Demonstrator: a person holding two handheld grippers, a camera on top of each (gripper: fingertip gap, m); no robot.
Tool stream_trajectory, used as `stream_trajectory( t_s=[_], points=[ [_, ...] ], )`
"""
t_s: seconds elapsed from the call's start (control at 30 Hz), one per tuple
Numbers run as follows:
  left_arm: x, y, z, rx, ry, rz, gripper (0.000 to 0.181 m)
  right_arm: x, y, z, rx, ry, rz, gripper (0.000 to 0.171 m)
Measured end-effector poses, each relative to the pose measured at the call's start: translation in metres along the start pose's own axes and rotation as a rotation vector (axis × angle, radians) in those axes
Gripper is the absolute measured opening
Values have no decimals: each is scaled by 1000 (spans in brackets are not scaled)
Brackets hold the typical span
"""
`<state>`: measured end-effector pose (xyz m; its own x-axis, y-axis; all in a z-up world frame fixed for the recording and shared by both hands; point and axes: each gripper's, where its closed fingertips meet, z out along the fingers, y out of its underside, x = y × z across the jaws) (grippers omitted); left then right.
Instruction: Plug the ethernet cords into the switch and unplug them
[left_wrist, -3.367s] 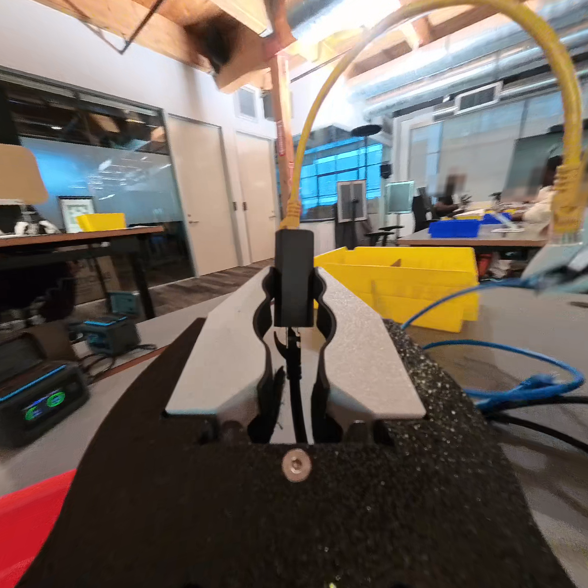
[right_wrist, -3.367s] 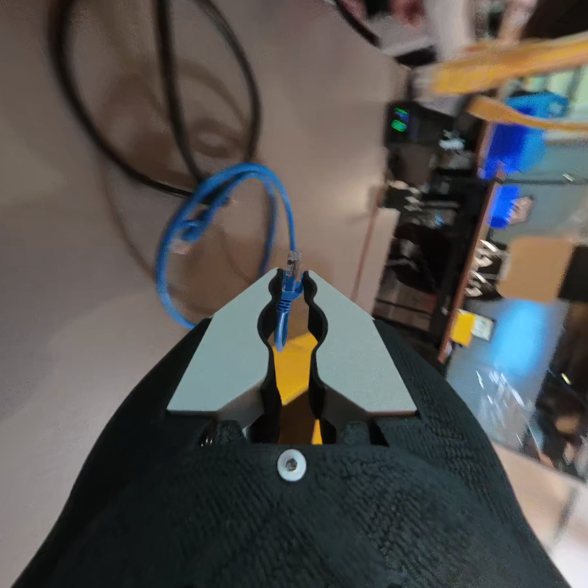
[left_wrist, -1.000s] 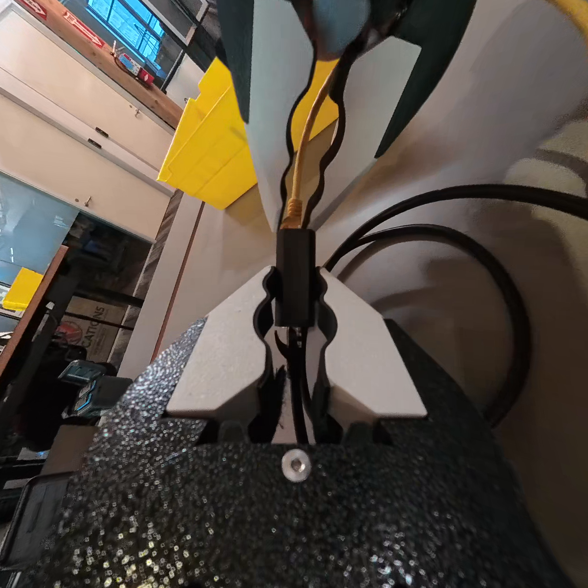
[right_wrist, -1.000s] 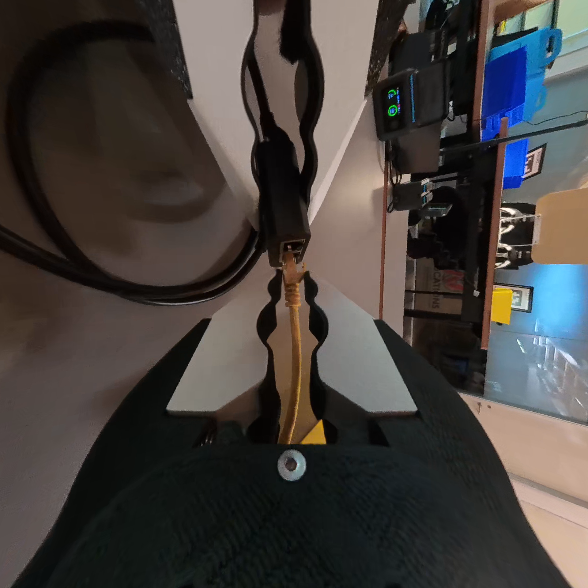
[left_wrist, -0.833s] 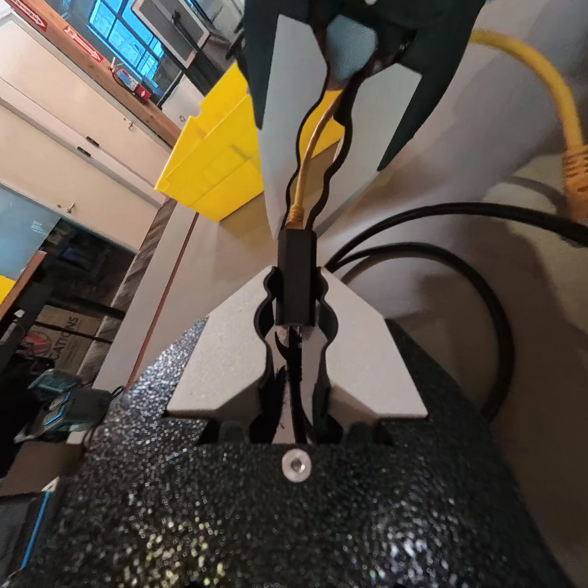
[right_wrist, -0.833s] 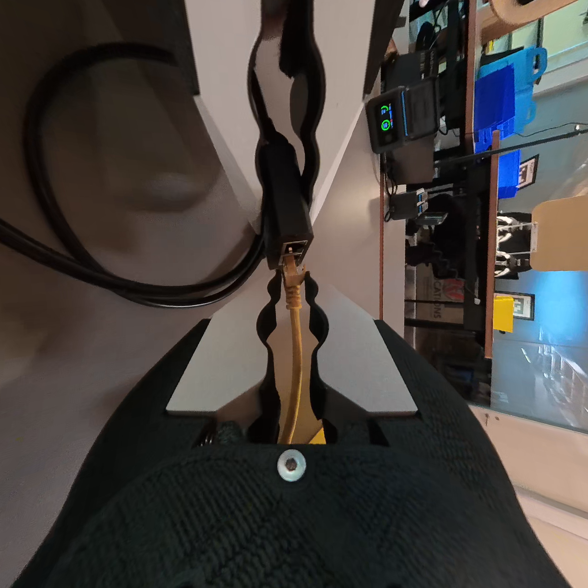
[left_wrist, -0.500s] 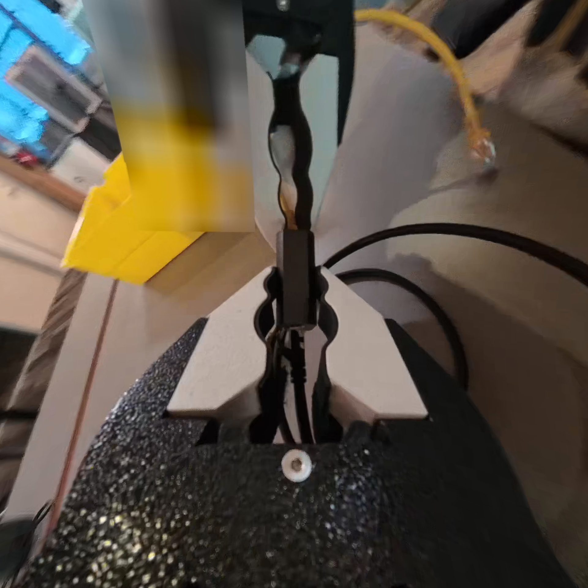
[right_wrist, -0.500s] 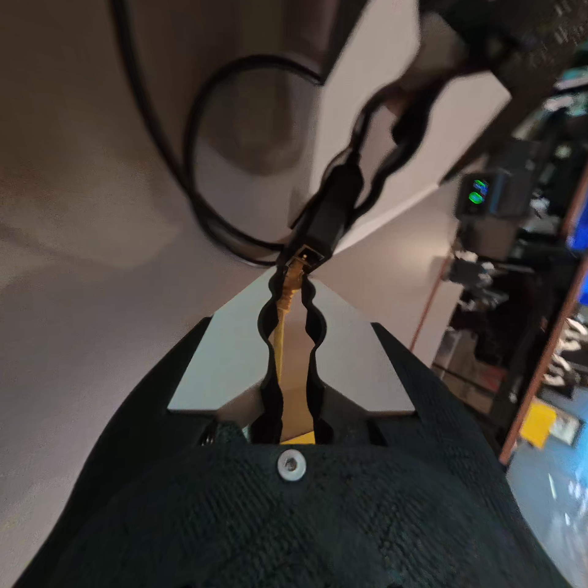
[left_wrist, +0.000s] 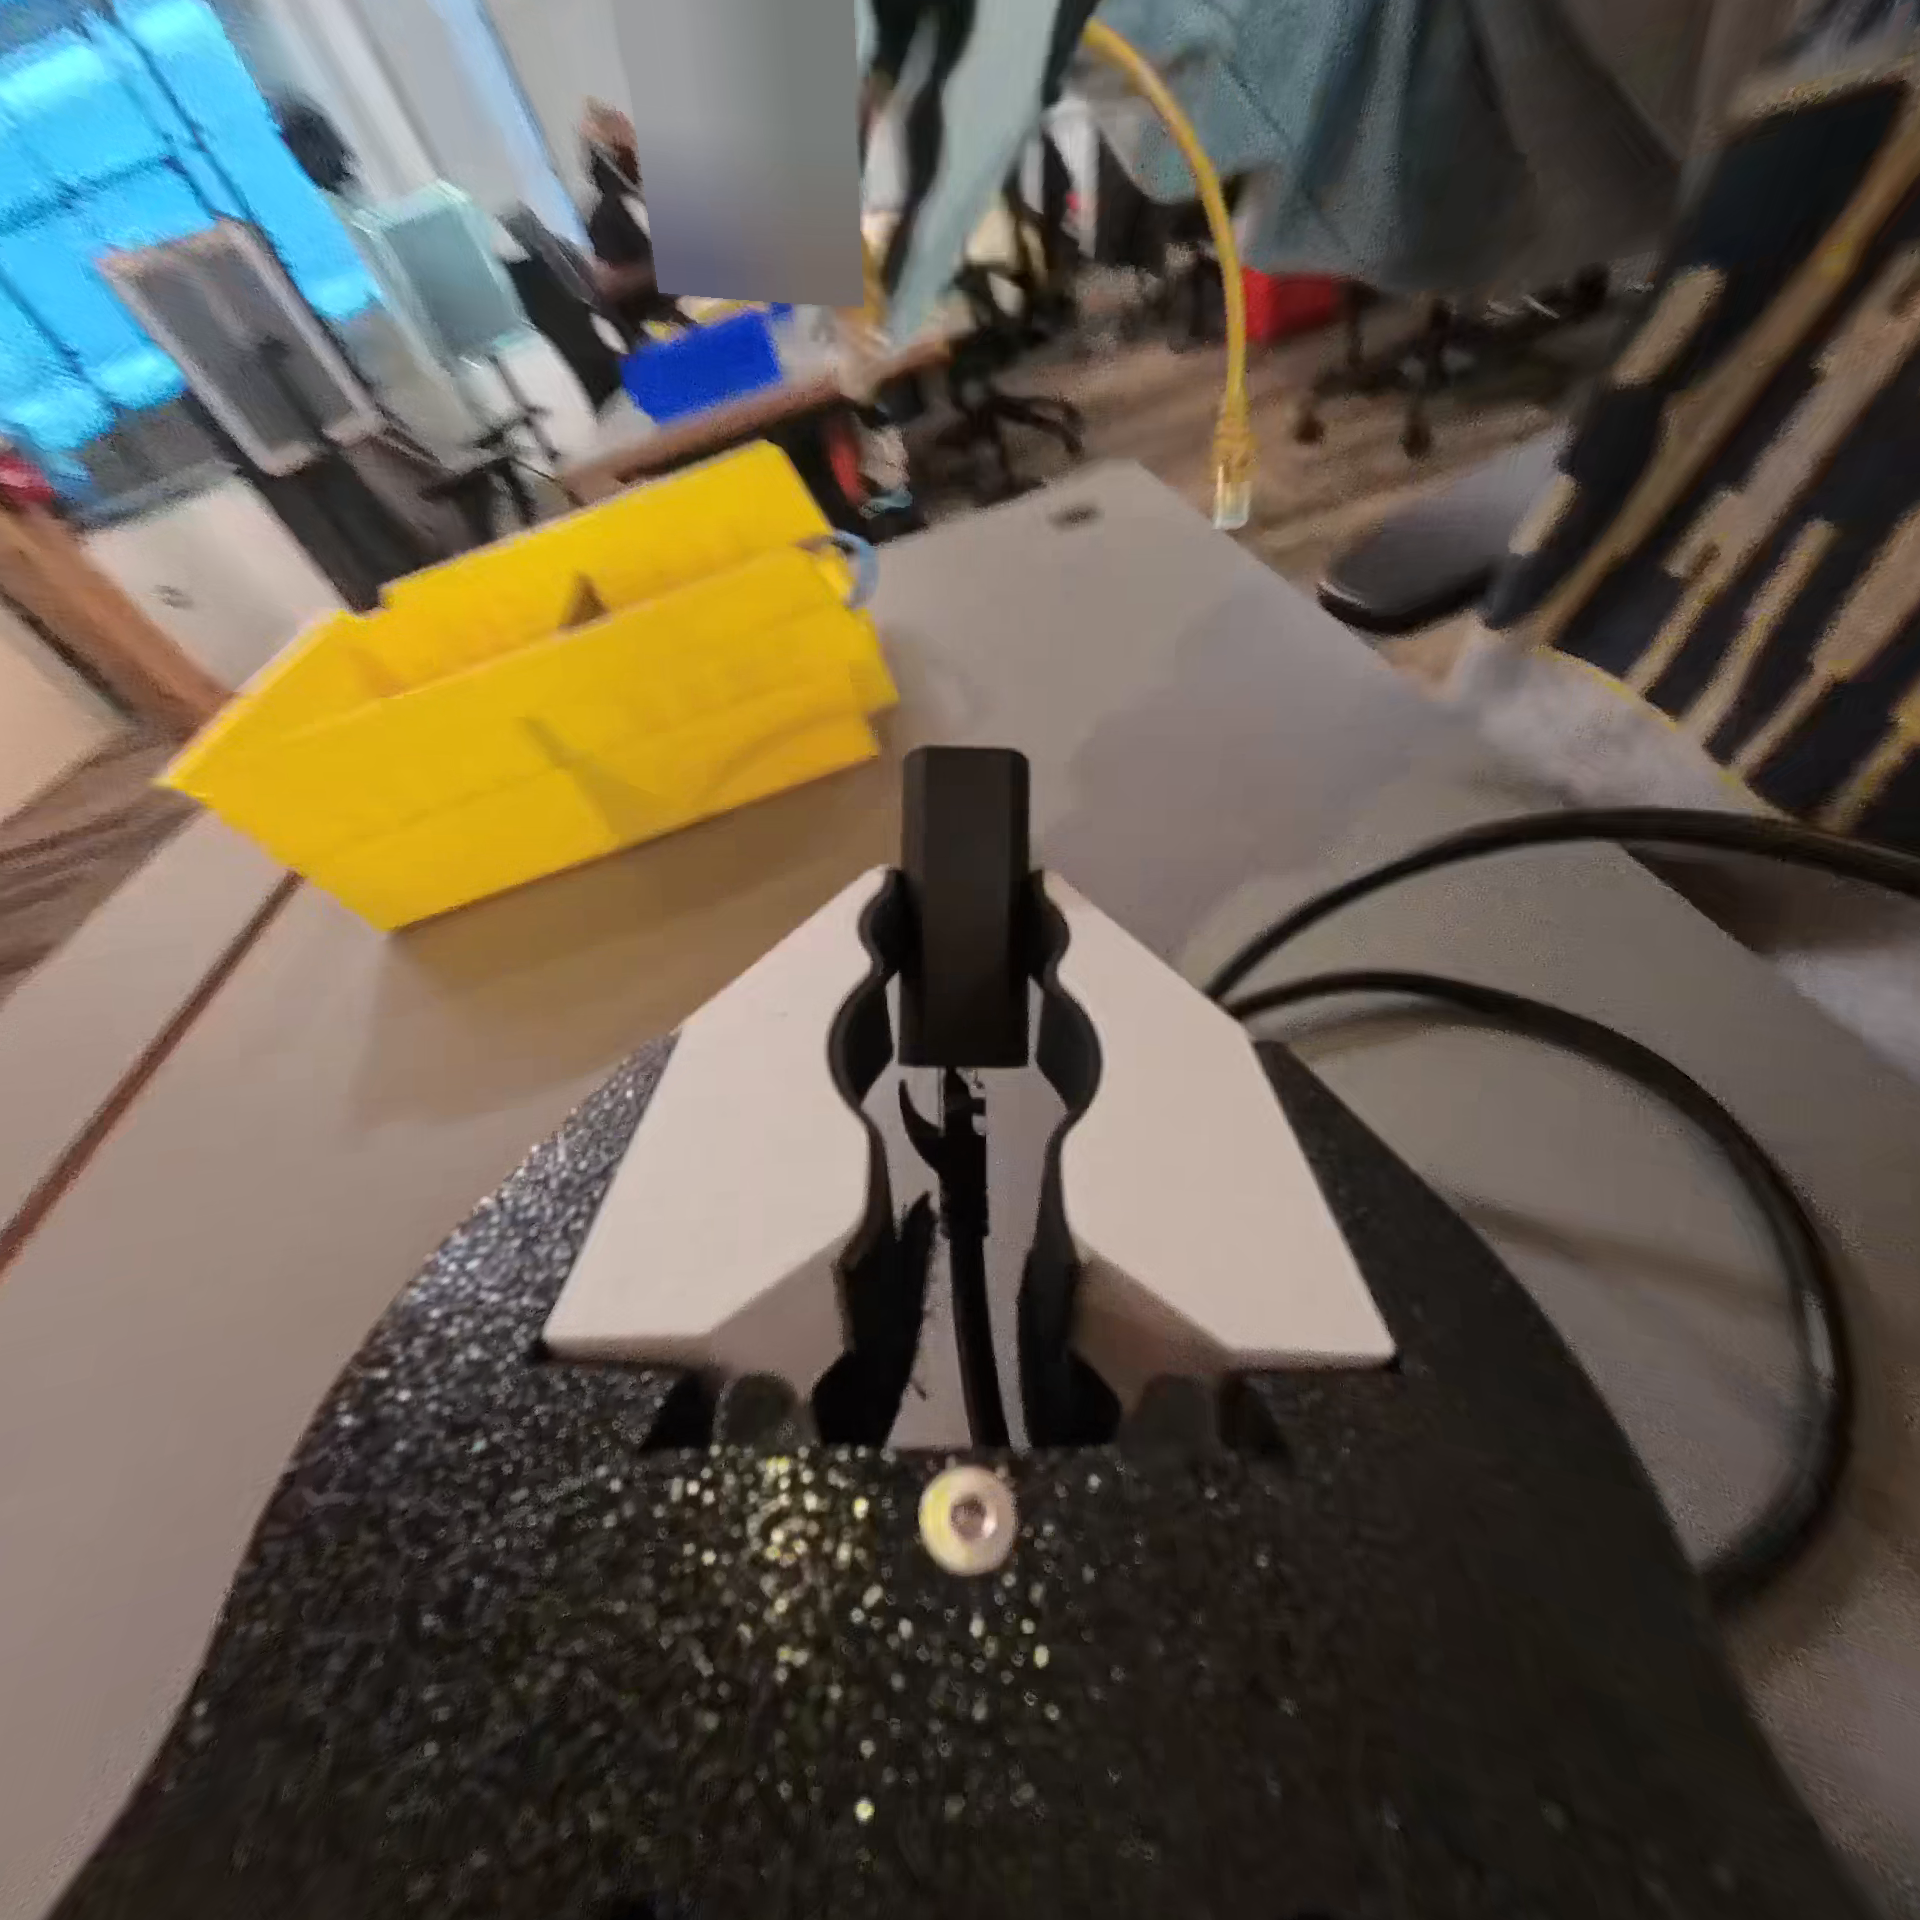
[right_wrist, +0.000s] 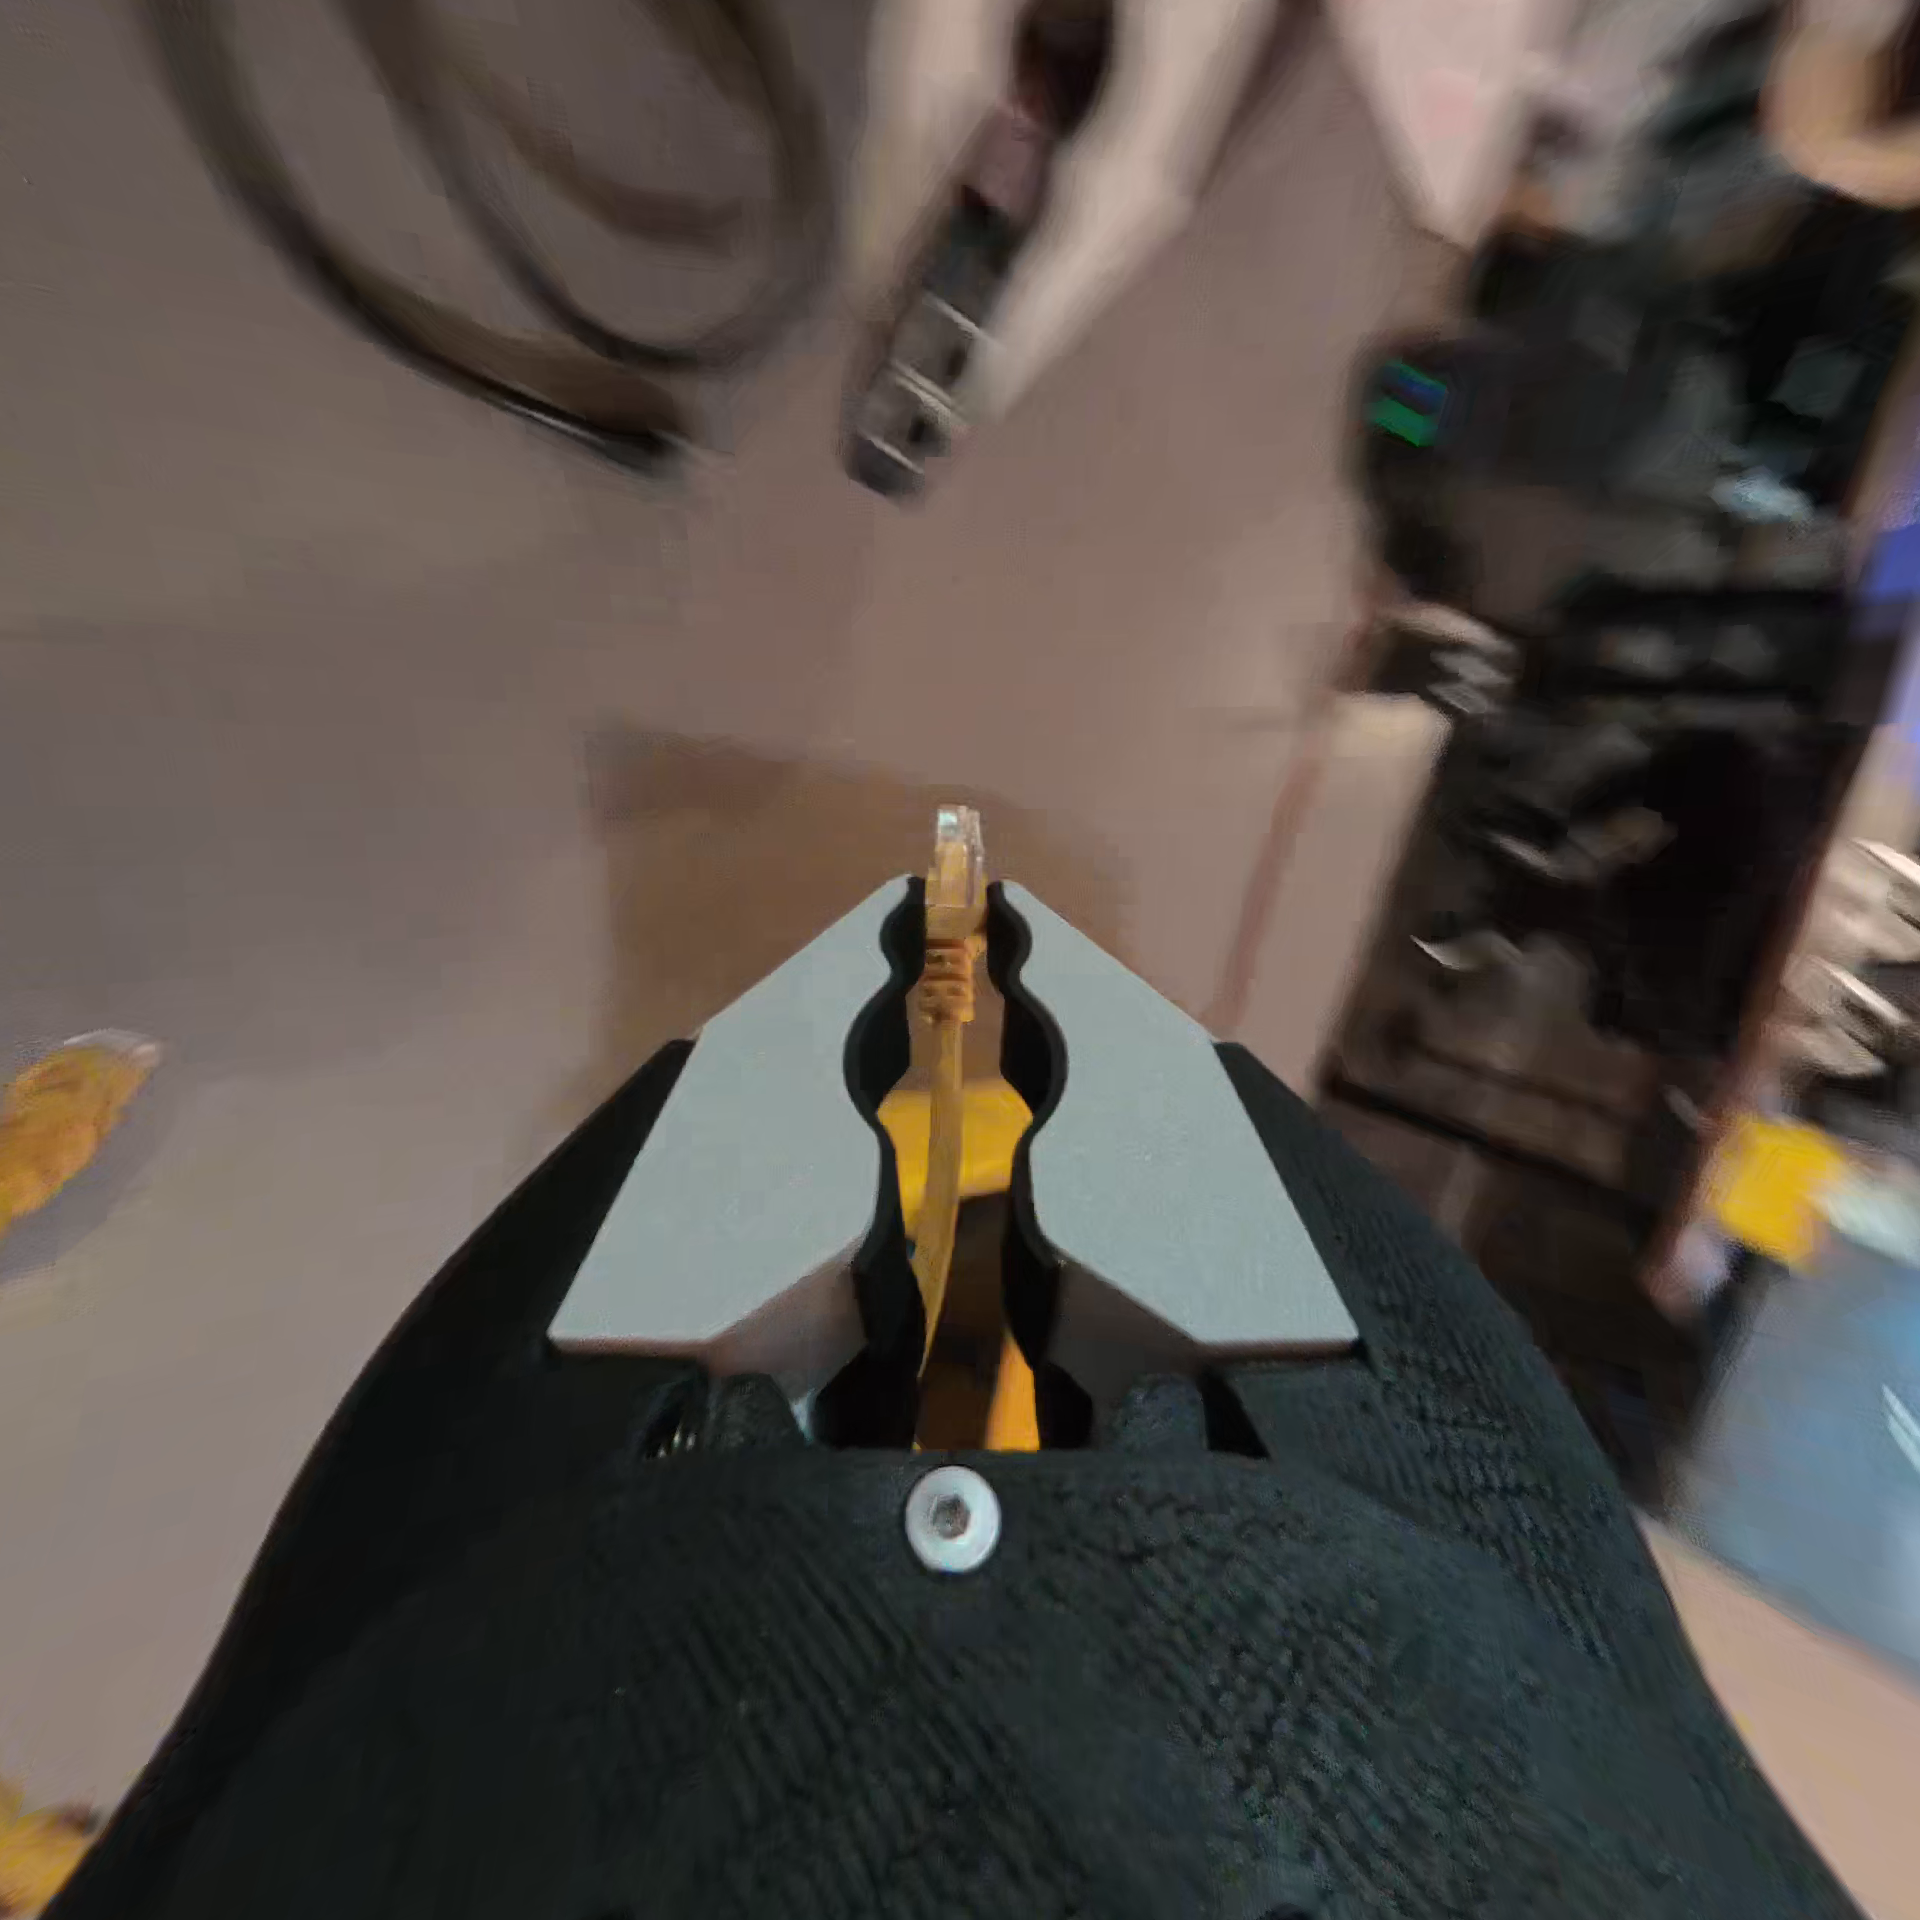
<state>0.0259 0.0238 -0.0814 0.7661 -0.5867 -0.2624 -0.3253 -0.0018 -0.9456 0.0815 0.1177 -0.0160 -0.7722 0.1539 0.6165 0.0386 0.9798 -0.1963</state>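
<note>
Left wrist view: the left gripper (left_wrist: 964, 914) had its two pale grey fingers (left_wrist: 769, 1122) closed on a small black rectangular plastic adapter block (left_wrist: 964, 894), gripped at its lower half between the wavy black pads. The block stood upright, its top end projecting clear above the fingertips. A thin black lead ran down from its base between the fingers. A thicker black round cable (left_wrist: 1621, 1101) looped on the beige tabletop (left_wrist: 312, 1143) to the right of the gripper. A yellow plastic storage bin (left_wrist: 540, 727) sat on the table ahead and to the left, well apart from the block. Farther off, up and to the right, a yellow ethernet cord (left_wrist: 1231, 312) hung down with its clear plug at the bottom, above the far table edge and not joined to the block.

Right wrist view: the right gripper (right_wrist: 958, 894) had its fingers narrowed onto a flat orange-yellow ethernet cord with a clear plastic plug (right_wrist: 956, 883). They pinched it at the plug body and boot; the plug tip stood free past the fingertips and the cord ran back between them. The frame was heavily motion-blurred. Above, a smeared dark shape held between pale fingers was probably the other gripper with the block, well apart from the plug. Dark cable loops (right_wrist: 499, 239) were blurred at upper left.
</note>
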Motion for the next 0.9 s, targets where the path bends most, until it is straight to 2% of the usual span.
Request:
stream_trajectory(
  t_s=[0.03, 0.13, 0.23, 0.4, 0.47, 0.53, 0.6, 0.67, 0.73, 0.8, 0.83, 0.9],
  points=[
    [-12, -2, -2, 17, -76, -7, 21, 27, 20, -14, -35, 119, 40, 10],
    [-38, 5, -11, 29, -255, -31, 21, 95, 87, -59, -207, 464, 100, 10],
    [-52, 9, -17, 24, -366, -20, 21, 138, 137, -89, -305, 747, 128, 10],
    [-64, 6, -25, 35, -483, 6, 21, 148, 201, -74, -376, 969, 196, 11],
    [-68, 7, -28, 34, -511, 7, 21, 136, 223, -49, -384, 950, 245, 11],
    [-72, 9, -32, 40, -539, -4, 21, 108, 240, -7, -339, 756, 420, 15],
    [-74, 9, -34, 59, -542, -29, 21, 85, 251, 21, -318, 577, 617, 44],
    [-75, 9, -36, 79, -540, -54, 21, 77, 259, 27, -326, 512, 727, 61],
    [-77, 7, -37, 106, -536, -78, 21, 87, 260, 15, -314, 551, 781, 68],
    [-76, 5, -37, 135, -526, -96, 21, 104, 244, -6, -256, 624, 839, 71],
    [-75, 2, -37, 154, -516, -99, 21, 112, 224, -15, -182, 648, 866, 70],
    [-71, -10, -38, 220, -487, -103, 21, 118, 155, -16, 82, 590, 923, 63]
  ],
)
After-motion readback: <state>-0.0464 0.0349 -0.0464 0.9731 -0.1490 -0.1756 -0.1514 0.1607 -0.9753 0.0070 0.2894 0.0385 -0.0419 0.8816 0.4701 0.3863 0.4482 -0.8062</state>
